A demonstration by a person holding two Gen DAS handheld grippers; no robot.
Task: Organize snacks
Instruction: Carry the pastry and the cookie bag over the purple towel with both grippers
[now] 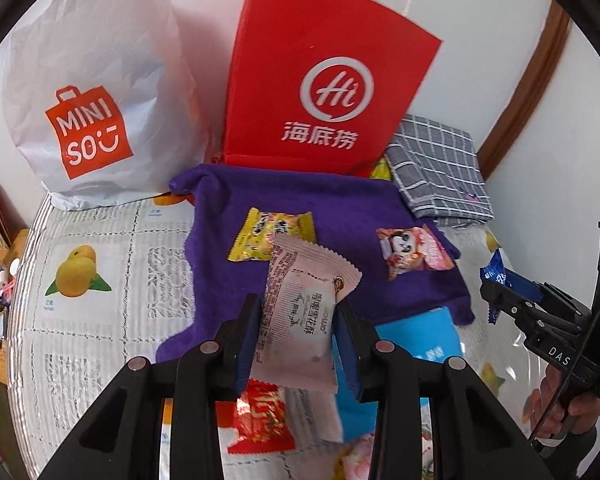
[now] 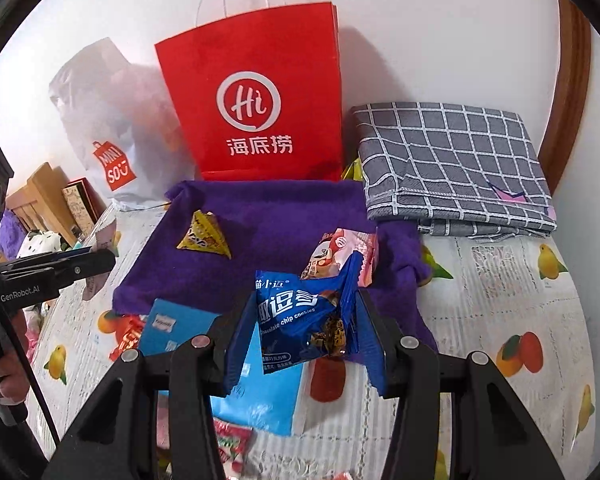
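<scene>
So the left gripper [image 1: 296,320] has its jaws clamped on a pale pink snack packet [image 1: 304,316], held up off the table with the printed side facing the camera. Over on the other side, the right gripper [image 2: 306,328] is squeezing a blue chocolate chip cookie packet [image 2: 300,320], which is crumpled a bit between the pads and also lifted clear of the surface.

Right past both of those there's a purple towel [image 2: 276,216] spread out, and two snacks are already sitting on it: a yellow snack packet [image 1: 270,236] toward the left and a pink cartoon snack packet [image 1: 414,252] toward the right, well apart from each other.

Closer to the camera, a light blue packet [image 2: 260,396] lies flat at the towel's near edge, with a red packet [image 1: 260,420] just beside it.

All of it sits on a fruit-print tablecloth [image 2: 500,320]. Behind the towel a red Haidilao paper bag [image 2: 256,96] stands upright against the wall, a white Miniso bag [image 1: 92,92] to its left, and a folded grey checked cloth [image 2: 452,160] to its right.
</scene>
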